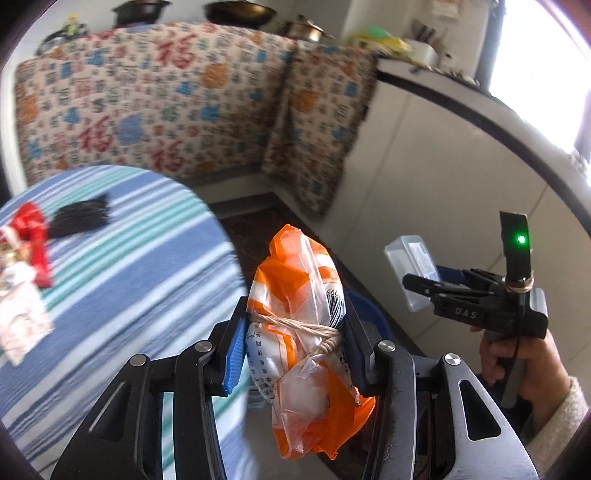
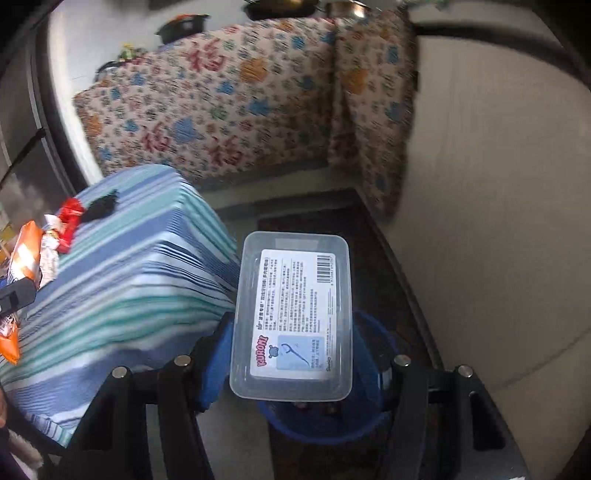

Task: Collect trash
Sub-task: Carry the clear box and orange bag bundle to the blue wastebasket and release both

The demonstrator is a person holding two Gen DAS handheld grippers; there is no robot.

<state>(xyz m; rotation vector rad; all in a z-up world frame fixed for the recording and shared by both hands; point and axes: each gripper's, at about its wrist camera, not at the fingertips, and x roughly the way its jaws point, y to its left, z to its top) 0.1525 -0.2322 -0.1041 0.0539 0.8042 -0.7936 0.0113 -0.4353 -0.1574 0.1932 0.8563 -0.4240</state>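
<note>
left gripper (image 1: 295, 350) clamped on orange plastic bag (image 1: 306, 332), right gripper (image 2: 291, 354) holding clear plastic box (image 2: 291, 314) above blue bin (image 2: 373, 369)

I see a blue, white and teal striped cloth (image 1: 122, 266) over a table, a patterned quilt with red characters (image 1: 155, 99) draped behind it, and dark metal pots (image 1: 240, 13) on top.
</note>
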